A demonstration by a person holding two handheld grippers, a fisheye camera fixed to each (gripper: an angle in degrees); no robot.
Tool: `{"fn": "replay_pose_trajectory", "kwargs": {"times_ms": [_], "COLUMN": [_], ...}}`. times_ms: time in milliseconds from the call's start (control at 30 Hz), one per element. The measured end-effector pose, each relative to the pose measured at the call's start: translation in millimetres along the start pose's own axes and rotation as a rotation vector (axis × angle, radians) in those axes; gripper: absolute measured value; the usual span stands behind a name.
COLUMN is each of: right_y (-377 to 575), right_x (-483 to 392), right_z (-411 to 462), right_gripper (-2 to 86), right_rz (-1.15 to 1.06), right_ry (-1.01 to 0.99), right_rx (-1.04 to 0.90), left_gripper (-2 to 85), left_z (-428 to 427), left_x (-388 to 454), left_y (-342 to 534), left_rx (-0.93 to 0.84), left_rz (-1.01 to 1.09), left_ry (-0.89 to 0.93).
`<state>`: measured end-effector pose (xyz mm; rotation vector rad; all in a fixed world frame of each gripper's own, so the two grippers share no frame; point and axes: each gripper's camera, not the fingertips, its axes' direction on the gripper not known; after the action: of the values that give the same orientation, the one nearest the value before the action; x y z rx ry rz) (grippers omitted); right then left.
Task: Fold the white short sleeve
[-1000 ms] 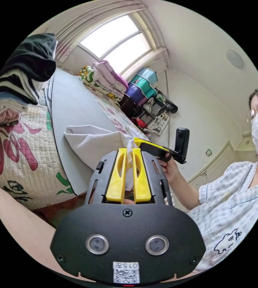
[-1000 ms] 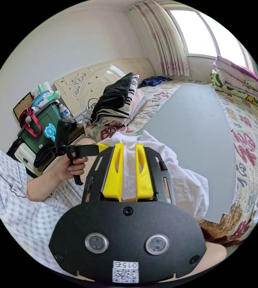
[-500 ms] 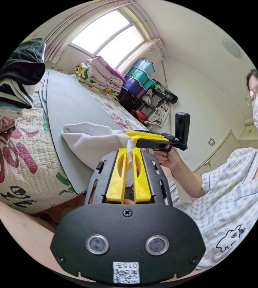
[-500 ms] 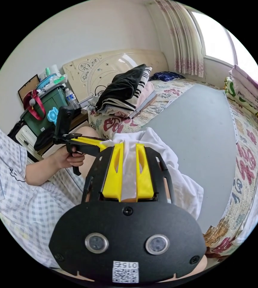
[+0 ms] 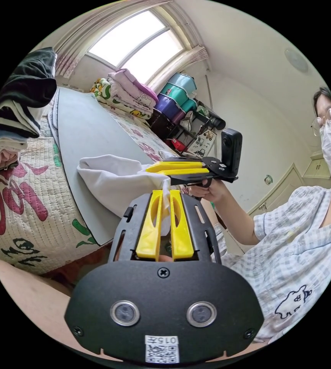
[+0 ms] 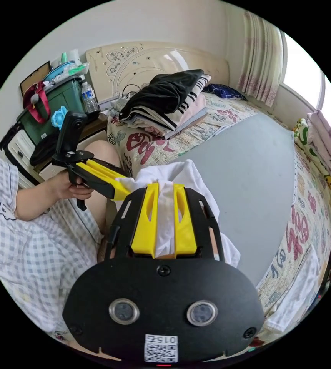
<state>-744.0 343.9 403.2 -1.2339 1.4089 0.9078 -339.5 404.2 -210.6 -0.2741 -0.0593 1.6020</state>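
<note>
The white short sleeve (image 5: 113,180) hangs bunched between both grippers, over the near edge of a grey board (image 5: 86,134) that lies on the bed. In the left gripper view my left gripper (image 5: 165,192) is shut on a pinch of the white cloth, and the right gripper (image 5: 150,168) reaches in from the right, shut on the same garment. In the right gripper view my right gripper (image 6: 165,187) is shut on the white short sleeve (image 6: 186,180), and the left gripper (image 6: 125,192) bites the cloth from the left, held by a hand (image 6: 63,188).
A stack of folded dark and striped clothes (image 6: 165,102) lies on the quilt (image 5: 23,192) near the headboard. Folded blankets (image 5: 128,90) line the window side. A person in a checked shirt (image 5: 300,246) sits at the bed's edge. A white cloth (image 6: 296,296) lies on the quilt's corner.
Both grippers have lifted with the garment still pinched, and the right one has levelled and risen in the left gripper view. Both cameras have swung, shifting the room.
</note>
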Motion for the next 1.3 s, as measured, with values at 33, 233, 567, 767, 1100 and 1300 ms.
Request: {"fn": "replay_pose_trajectory", "kwargs": {"times_ms": [33,233,567,767,1100,1300], "right_y": [-10.6,-65.6,-116.7,-114.1,-71.3,-75.4], "right_x": [-1.4,-25.3,-29.3,14.2,57.2,56.2], "right_z": [-7.3,-20.1,-66.0,-207.1,-473.7,-545.4], "right_gripper": [6.6,6.2,0.8,-0.4,-0.1,-0.1], "right_rz": [-0.006,-0.077,0.059,0.325,0.521,0.490], "right_ry": [-0.043,-0.103,-0.099,0.047,0.135,0.079], "right_rx": [-0.014,-0.146,-0.149,0.132,0.671,0.801], "left_gripper": [1.2,1.1,0.7,0.3,0.2,0.0], "left_z": [-9.0,-52.0,-155.9,-301.5,-546.6,-644.9], "left_x": [3.3,12.3,44.1,100.2,218.9,300.6], "left_y": [-1.2,-1.4,6.2,-11.3,-65.4,-65.8], "left_rx": [-0.002,-0.013,0.004,0.170,0.466,0.586], "left_rz": [0.007,0.004,0.012,0.066,0.194,0.293], "left_ry": [-0.003,0.001,-0.039,-0.404,-0.605,-0.659]}}
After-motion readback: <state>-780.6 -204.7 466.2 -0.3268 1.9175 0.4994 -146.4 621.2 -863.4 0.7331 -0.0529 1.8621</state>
